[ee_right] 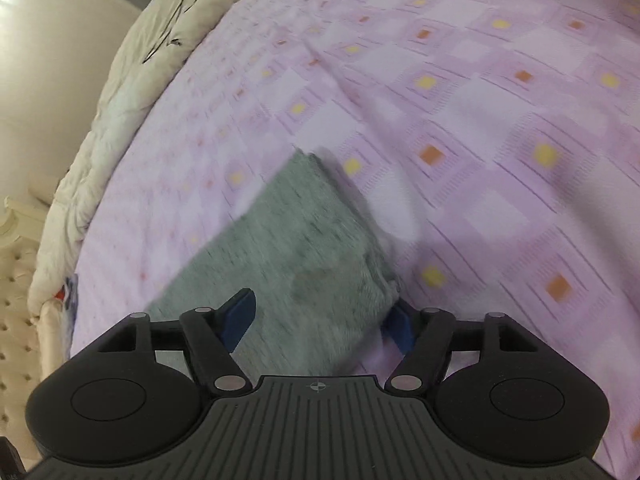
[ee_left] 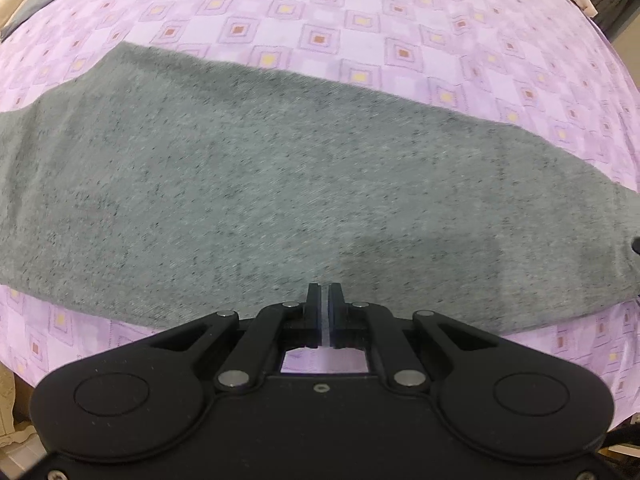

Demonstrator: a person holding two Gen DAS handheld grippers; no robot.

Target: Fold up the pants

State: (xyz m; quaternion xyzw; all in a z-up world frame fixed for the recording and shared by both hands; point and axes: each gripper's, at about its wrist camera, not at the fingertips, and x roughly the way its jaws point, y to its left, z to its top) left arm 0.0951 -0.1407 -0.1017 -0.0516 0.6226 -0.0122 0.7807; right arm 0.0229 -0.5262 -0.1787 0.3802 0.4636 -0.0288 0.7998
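From your left gripper, jaws pressed together on nothing, the grey pants lie flat just ahead, stretching to both sides across the lilac bedsheet patterned with yellow and orange squares. From your right gripper, blue pads spread, one end of the pants lies between and ahead of them, untouched; a cream quilt and pale wall are to its left.

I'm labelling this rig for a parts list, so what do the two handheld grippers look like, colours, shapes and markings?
The left gripper is all black: a flat body with two round raised discs, silver pivot pins on linked arms, and black fingers. The right gripper has the same black body, but with blue pads, a ribbed grey centre plate and a small crosshair mark.
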